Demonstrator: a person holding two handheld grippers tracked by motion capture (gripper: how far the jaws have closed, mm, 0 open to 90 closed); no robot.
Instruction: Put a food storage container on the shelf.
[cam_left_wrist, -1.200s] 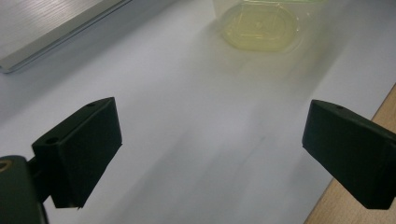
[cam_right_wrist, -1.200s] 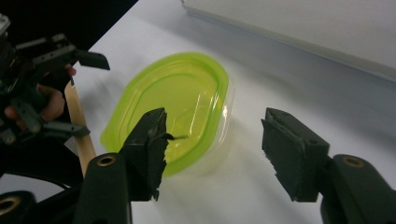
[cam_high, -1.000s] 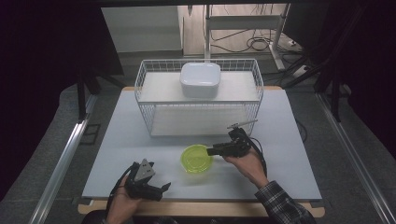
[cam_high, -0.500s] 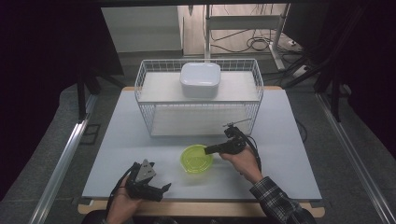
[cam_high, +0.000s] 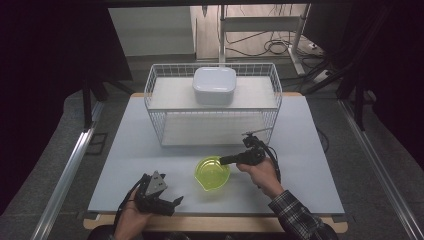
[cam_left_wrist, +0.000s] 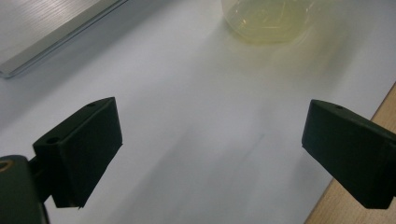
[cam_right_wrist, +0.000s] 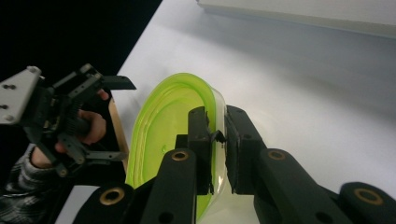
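While the table (cam_high: 320, 150) is taken up at its far side by a white wire basket (cam_high: 212, 107) with a white lidded box (cam_high: 214, 85) set on top, the work is centred on the green bowl (cam_high: 212, 172), which rests on the near half of the table, in front of the basket and apart from it. The bowl's right rim is pinched by the right gripper (cam_right_wrist: 217, 140): its jaws have just been closing, and one is now seen inside the wall and one outside, pressed onto the thin plastic. The grasping step is judged done or all but done. A lift is called for next, kept level so the shallow bowl is not tipped or slipped out of a one-sided edge grip; where it is to be carried cannot be told, though the basket is the likely place. The left gripper (cam_left_wrist: 210, 154) is held spread wide over bare table near the front edge, with nothing between its jaws.
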